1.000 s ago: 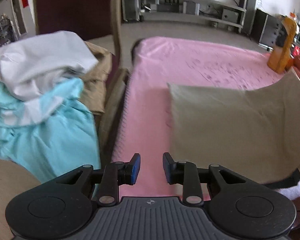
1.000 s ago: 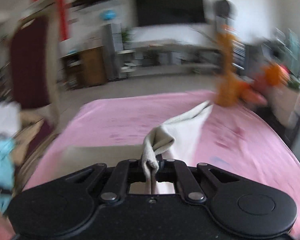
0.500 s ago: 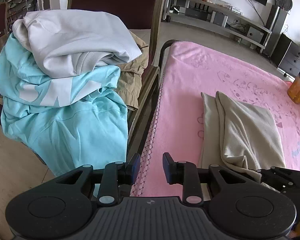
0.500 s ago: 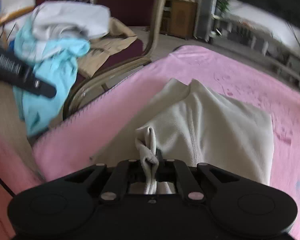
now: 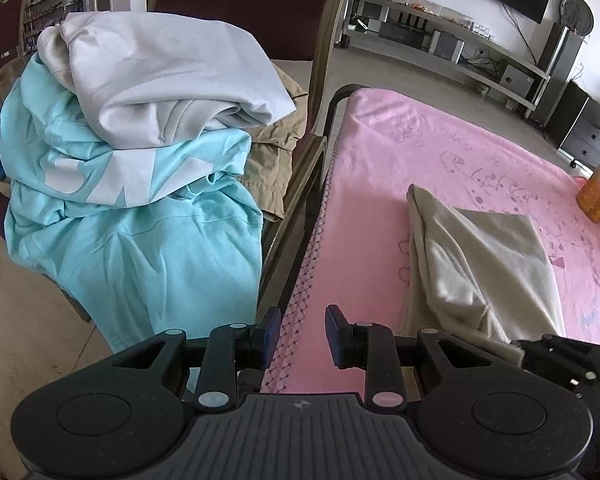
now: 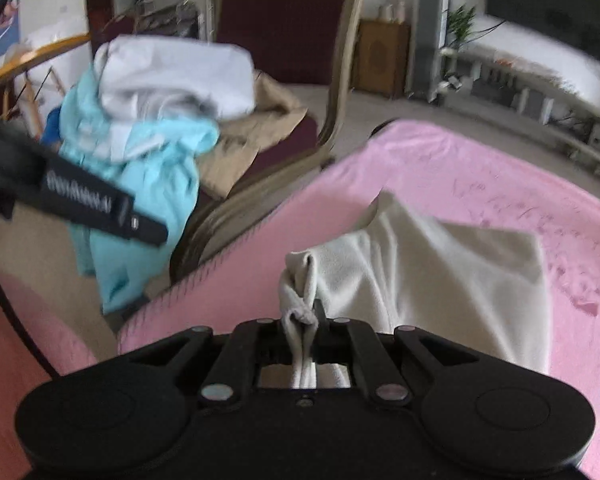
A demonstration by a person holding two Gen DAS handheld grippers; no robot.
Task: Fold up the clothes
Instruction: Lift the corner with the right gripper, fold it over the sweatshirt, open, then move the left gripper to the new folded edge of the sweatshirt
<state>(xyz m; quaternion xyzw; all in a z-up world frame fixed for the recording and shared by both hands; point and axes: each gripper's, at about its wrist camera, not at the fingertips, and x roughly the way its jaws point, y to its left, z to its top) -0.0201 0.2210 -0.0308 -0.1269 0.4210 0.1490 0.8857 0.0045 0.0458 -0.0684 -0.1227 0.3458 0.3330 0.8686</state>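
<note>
Right gripper [image 6: 305, 316], clamped on the beige garment's [image 6: 452, 280] bunched edge, has dragged it folded toward six o'clock, while the left gripper [image 5: 298, 334] hangs open, empty.

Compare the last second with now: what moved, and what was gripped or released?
The beige garment, spread and lifted a second ago, now lies folded on the pink blanket. Right gripper stays clamped on its corner; left gripper stays open and empty. The chair's clothes pile is untouched.

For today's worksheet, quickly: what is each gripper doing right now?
Left gripper: jaws open, holding nothing.
Right gripper: shut on the folded beige fabric garment.
</note>
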